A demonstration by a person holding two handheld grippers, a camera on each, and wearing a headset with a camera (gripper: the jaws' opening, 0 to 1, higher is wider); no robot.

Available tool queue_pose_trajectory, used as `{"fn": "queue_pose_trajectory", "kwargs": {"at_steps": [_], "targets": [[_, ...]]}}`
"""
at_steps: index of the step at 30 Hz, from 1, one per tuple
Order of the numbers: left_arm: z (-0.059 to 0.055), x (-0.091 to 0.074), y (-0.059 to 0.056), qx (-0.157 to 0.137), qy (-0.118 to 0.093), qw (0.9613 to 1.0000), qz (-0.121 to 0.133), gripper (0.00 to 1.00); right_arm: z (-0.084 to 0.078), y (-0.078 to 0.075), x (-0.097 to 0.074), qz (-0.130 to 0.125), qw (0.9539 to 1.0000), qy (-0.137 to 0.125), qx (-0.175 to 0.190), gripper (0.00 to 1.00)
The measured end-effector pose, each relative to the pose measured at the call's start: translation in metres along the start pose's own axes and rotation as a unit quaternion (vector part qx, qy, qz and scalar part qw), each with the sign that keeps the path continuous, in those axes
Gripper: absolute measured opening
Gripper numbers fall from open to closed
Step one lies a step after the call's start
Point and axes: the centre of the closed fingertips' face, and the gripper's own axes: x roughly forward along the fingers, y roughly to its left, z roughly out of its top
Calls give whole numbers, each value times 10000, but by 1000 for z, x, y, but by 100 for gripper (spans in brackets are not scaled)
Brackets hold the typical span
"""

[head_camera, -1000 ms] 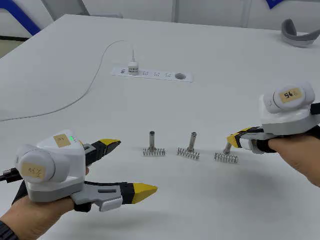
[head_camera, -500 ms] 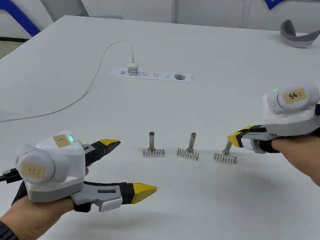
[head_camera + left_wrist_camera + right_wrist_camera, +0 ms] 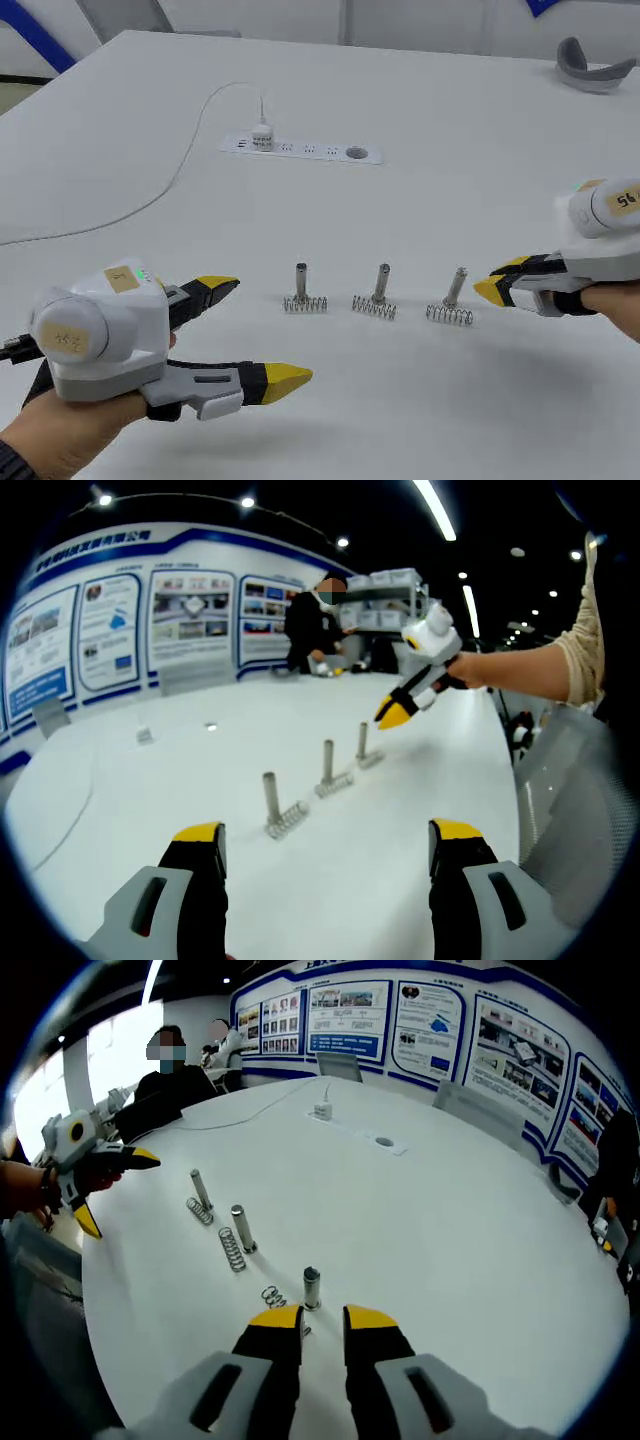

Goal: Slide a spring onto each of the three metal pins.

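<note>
White bench (image 3: 420, 90), three metal pins (image 3: 382, 281) upright in a row at centre, a spring (image 3: 374, 308) lying at each foot, left tongs (image 3: 260, 330) at 8 o'clock spread wide and empty, right tongs (image 3: 500, 278) at 3 o'clock barely parted, empty, tips near the rightmost pin (image 3: 457, 284)

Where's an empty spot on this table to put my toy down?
Bare table lies between the power strip and the pins, and nearer you, in front of the springs. It's crowded along the pin row, between the left tongs and right tongs.
</note>
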Motion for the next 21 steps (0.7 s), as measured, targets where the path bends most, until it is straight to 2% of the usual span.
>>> {"fn": "queue_pose_trajectory", "kwargs": {"at_steps": [7, 10, 21], "targets": [[0, -1, 0, 3, 15, 10000, 19, 84, -7, 10, 9, 363, 9987, 102, -333, 18], [0, -2, 1, 3, 23, 10000, 37, 84, -12, 17, 13, 619, 9964, 175, -558, 18], [-1, -2, 0, 8, 59, 10000, 35, 84, -19, 27, 24, 1051, 9894, 397, -921, 18]]}}
